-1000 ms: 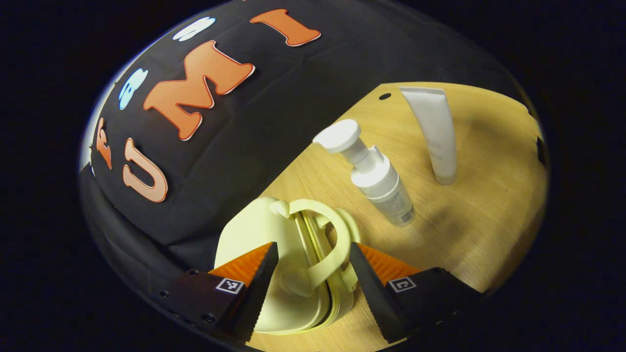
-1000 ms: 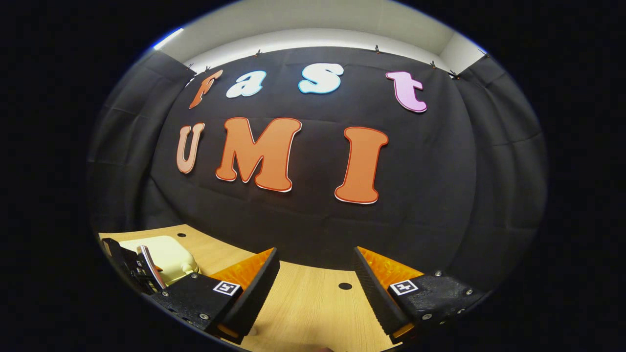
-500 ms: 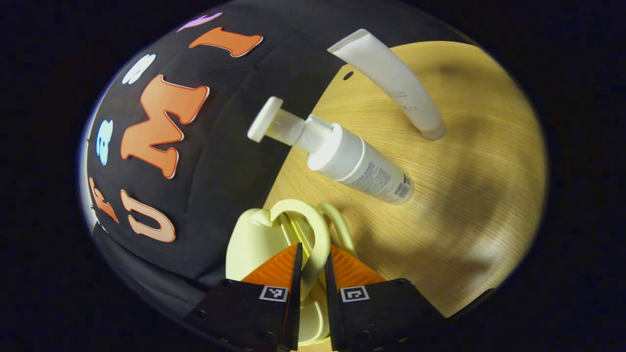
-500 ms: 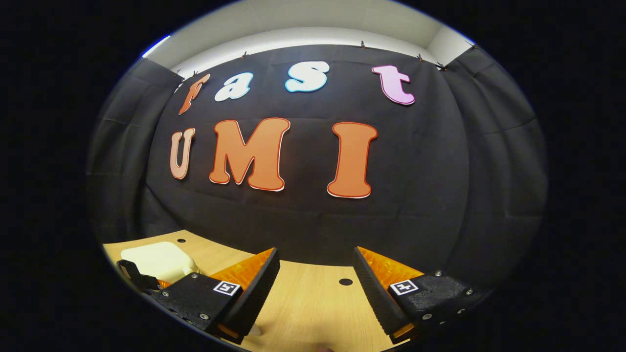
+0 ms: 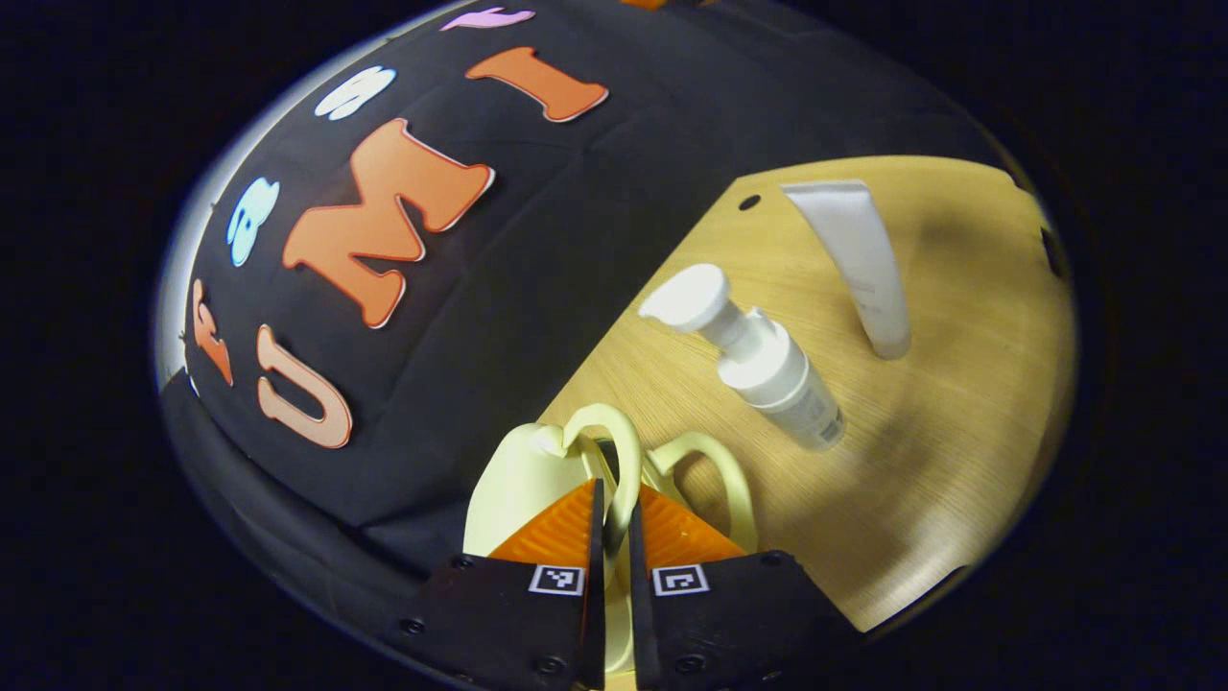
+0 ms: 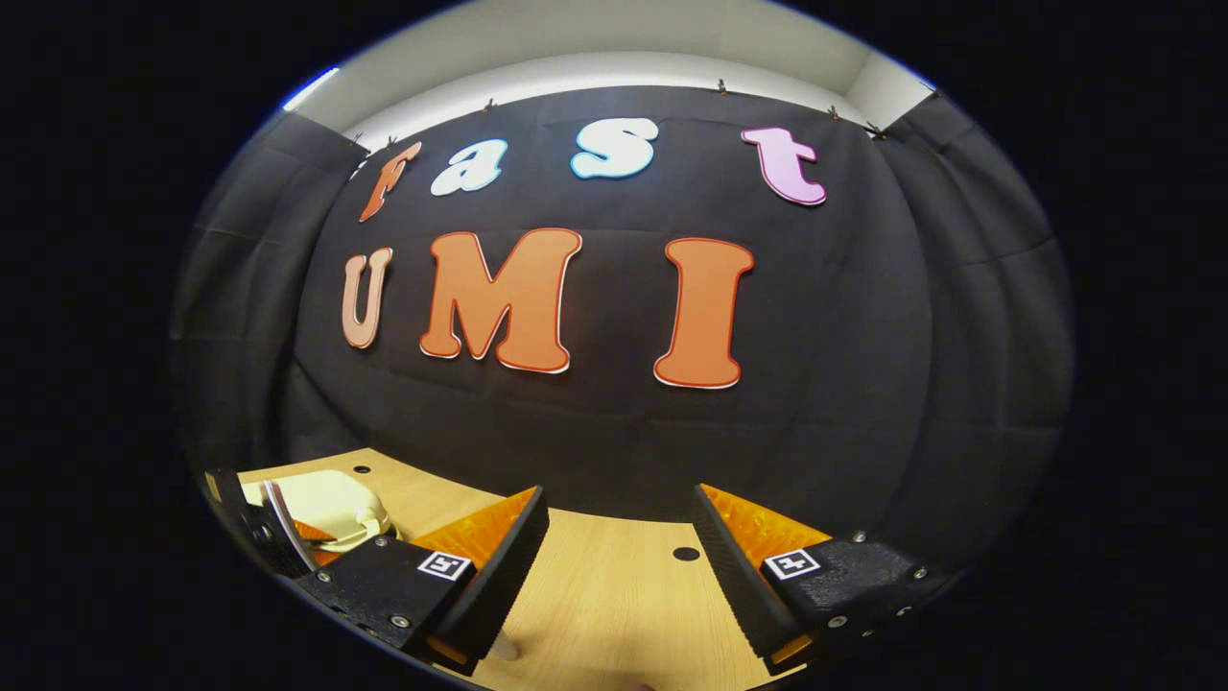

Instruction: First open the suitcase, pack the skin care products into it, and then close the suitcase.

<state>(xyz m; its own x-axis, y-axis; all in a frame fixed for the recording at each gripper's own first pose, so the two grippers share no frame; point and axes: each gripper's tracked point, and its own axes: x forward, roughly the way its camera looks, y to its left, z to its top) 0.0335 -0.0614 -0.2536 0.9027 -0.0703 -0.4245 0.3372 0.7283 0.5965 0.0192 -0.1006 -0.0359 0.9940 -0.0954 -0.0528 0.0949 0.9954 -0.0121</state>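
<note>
A pale yellow suitcase [image 5: 518, 480] lies on the wooden table [image 5: 940, 480] close under my left gripper [image 5: 612, 513]. That gripper is shut on the suitcase's upper handle [image 5: 624, 456]; a second handle [image 5: 724, 470] loops out just to the right. Beyond stand a white pump bottle [image 5: 767, 365] and a white tube [image 5: 859, 259], both upright. In the right gripper view, my right gripper [image 6: 619, 537] stands open over bare table, with nothing between its fingers. The suitcase [image 6: 326, 499] and the left gripper's black body [image 6: 254, 518] sit at its far left.
The black cloth wall runs close behind the suitcase and along the back of the table. Small round holes [image 5: 749, 202] mark the tabletop [image 6: 595, 595] near the back edge. Bare wood lies to the right of the bottle and tube.
My left gripper closed from open around the suitcase onto its upper handle, and its view has swung about. The two handles now stand apart. The right gripper has barely moved.
</note>
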